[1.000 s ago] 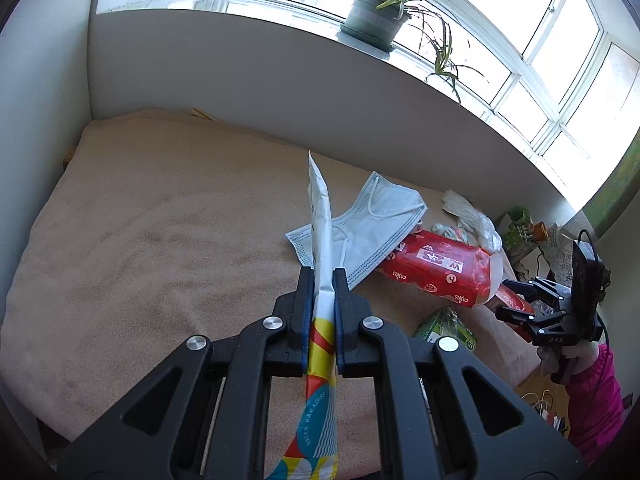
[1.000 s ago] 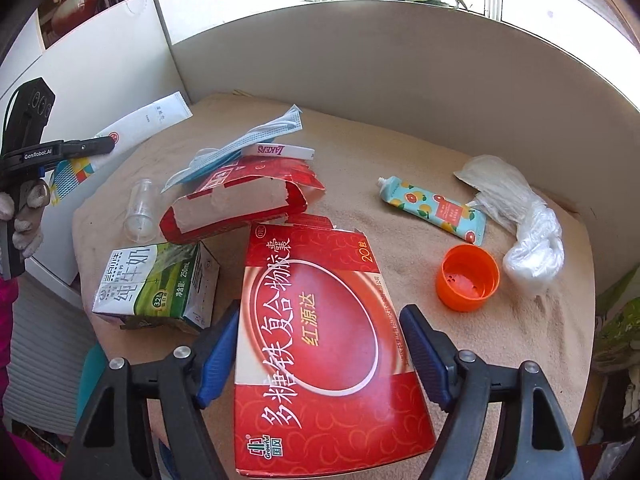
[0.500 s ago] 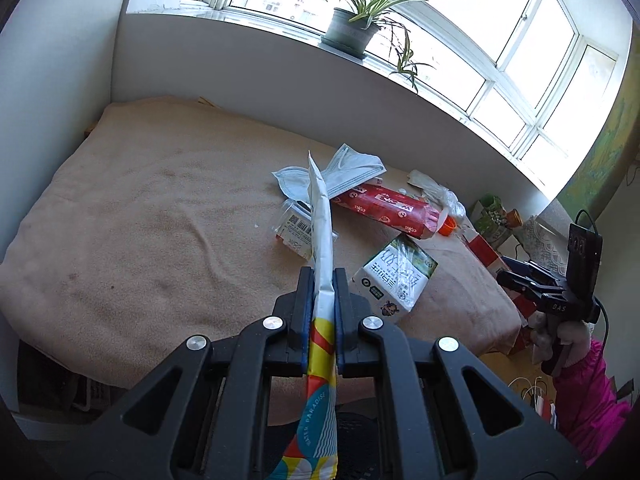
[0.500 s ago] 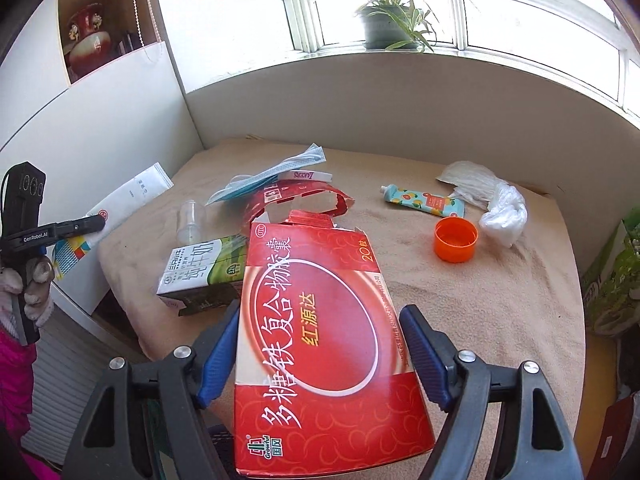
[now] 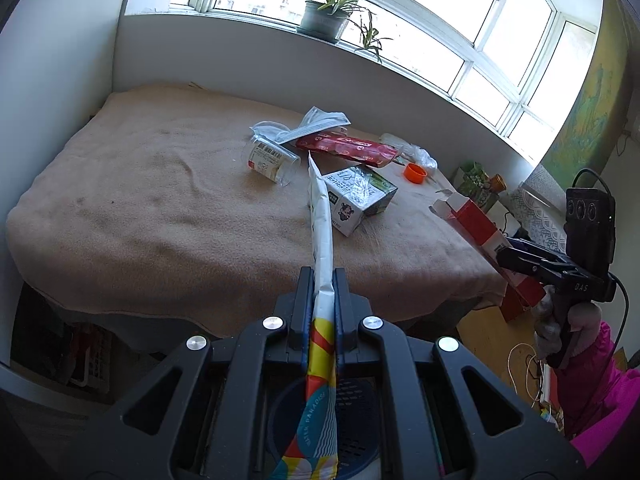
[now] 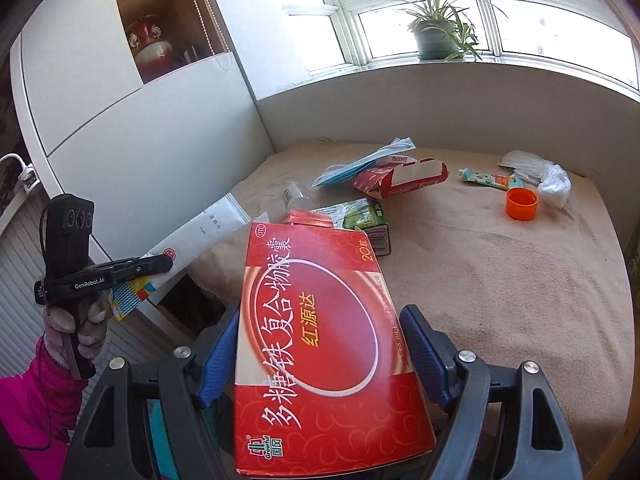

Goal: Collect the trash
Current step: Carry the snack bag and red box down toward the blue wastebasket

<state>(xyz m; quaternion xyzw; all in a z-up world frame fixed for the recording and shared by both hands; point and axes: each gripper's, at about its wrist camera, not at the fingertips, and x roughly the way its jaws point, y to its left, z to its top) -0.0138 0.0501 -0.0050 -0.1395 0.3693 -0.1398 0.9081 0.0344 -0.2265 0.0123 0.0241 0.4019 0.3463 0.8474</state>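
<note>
My left gripper (image 5: 323, 280) is shut on a flat white wrapper (image 5: 322, 216) with a colourful printed end, held edge-on off the near edge of the table. From the right wrist view that gripper (image 6: 160, 264) and its wrapper (image 6: 208, 228) hang at the left, beside the table. My right gripper (image 6: 320, 344) is shut on a large red medicine box (image 6: 316, 320), blue pads pressing its two sides. The left wrist view has this box (image 5: 472, 220) tilted at the table's right corner. A dark blue round bin (image 5: 356, 412) lies below the left gripper.
On the beige-covered table (image 5: 160, 208) lie a milk carton (image 5: 356, 196), a clear cup (image 5: 272, 160), a face mask (image 5: 320, 124), a red bag (image 5: 348, 146), an orange cap (image 5: 416, 172), a tube (image 6: 486, 178) and a plastic bag (image 6: 552, 184). White cabinet at left.
Both grippers have drawn back from the table with their items still gripped. The trash on the table now looks smaller and farther, and the table's near edge has come into view.
</note>
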